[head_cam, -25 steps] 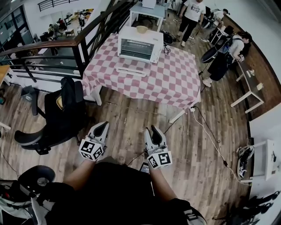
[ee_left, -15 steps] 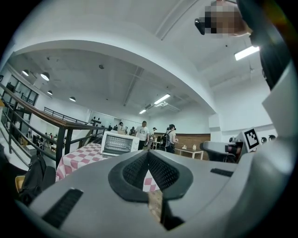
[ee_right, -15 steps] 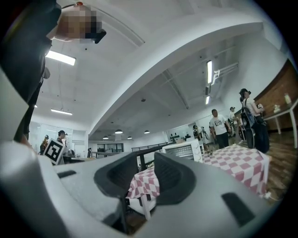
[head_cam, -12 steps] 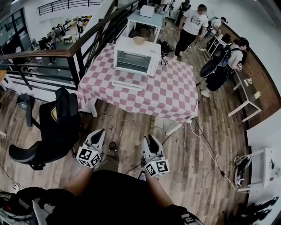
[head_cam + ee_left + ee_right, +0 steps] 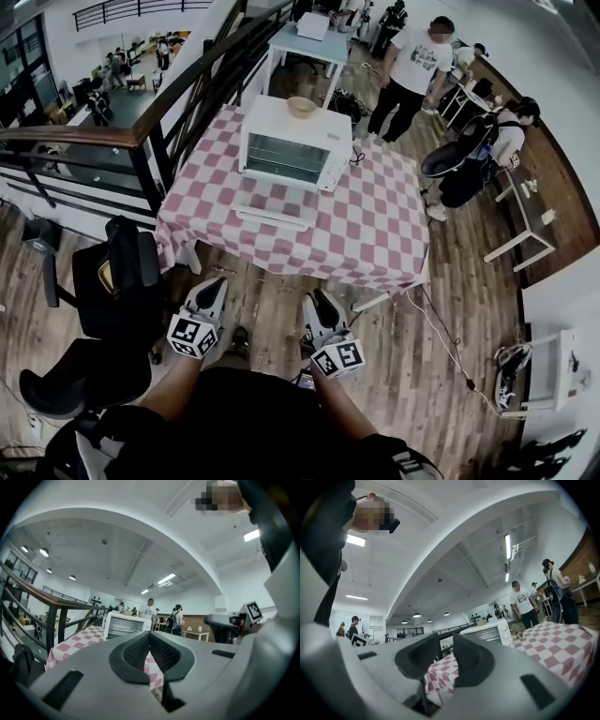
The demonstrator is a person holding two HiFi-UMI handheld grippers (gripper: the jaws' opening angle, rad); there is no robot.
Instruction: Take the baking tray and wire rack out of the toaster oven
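The white toaster oven [image 5: 286,150] stands at the far side of a table with a pink-checked cloth [image 5: 375,234]. A wire grid shows in its dark front; the tray I cannot make out. A flat white panel [image 5: 275,217] lies in front of it. My left gripper [image 5: 217,281] and right gripper [image 5: 314,295] hang side by side over the wooden floor, short of the table's near edge, both empty. In the left gripper view the left gripper [image 5: 150,634] has its tips together, with the oven [image 5: 123,625] far ahead. In the right gripper view the right gripper [image 5: 446,641] shows a narrow gap and the oven [image 5: 490,632] beyond.
A small bowl [image 5: 301,107] sits on top of the oven. A black office chair [image 5: 117,291] stands left of me and a dark railing [image 5: 141,131] runs behind it. Two people [image 5: 408,70] [image 5: 478,155] stand beyond the table's right side. A cable [image 5: 450,347] trails over the floor at right.
The table and oven have come closer and sit lower in the head view as I walk toward them. Both grippers keep the same pose in front of me.
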